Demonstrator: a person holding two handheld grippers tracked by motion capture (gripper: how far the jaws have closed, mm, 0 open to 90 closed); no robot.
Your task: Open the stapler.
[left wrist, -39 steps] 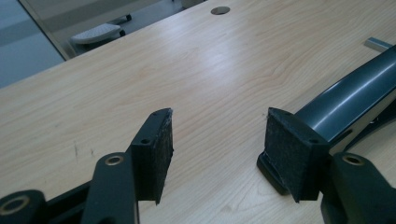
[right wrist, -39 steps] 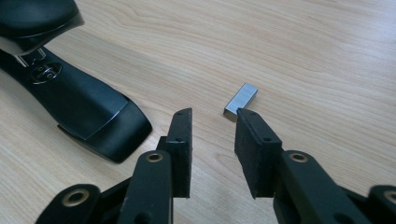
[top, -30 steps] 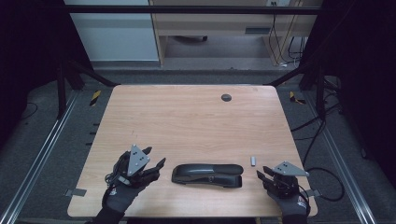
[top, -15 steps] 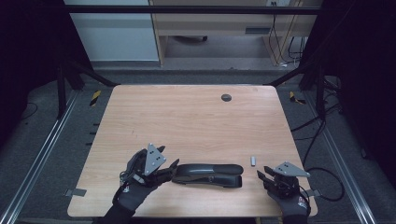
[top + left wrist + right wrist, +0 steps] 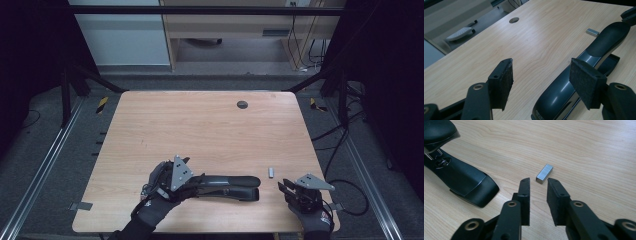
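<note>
A black stapler [image 5: 227, 186] lies lengthwise near the table's front edge, its top arm slightly raised. My left gripper [image 5: 196, 181] is at the stapler's left end. In the left gripper view its jaws [image 5: 544, 75] stand wide and have just been opening, with the stapler [image 5: 564, 92] between them, close to the right pad [image 5: 586, 85]; neither pad presses on it. A small grey block of staples [image 5: 270, 172] lies right of the stapler. My right gripper [image 5: 537, 182] points at the block [image 5: 544, 173]; its jaws have just been closing, a narrow gap is left, and nothing is between them.
The wooden table [image 5: 200, 130] has a round cable hole [image 5: 242, 104] at the back. My right gripper [image 5: 286, 189] is near the table's front right corner. Metal frame rails run along both sides, and a desk stands beyond the far edge.
My left hand has moved right, from left of the stapler up to its left end. The right hand has kept its place.
</note>
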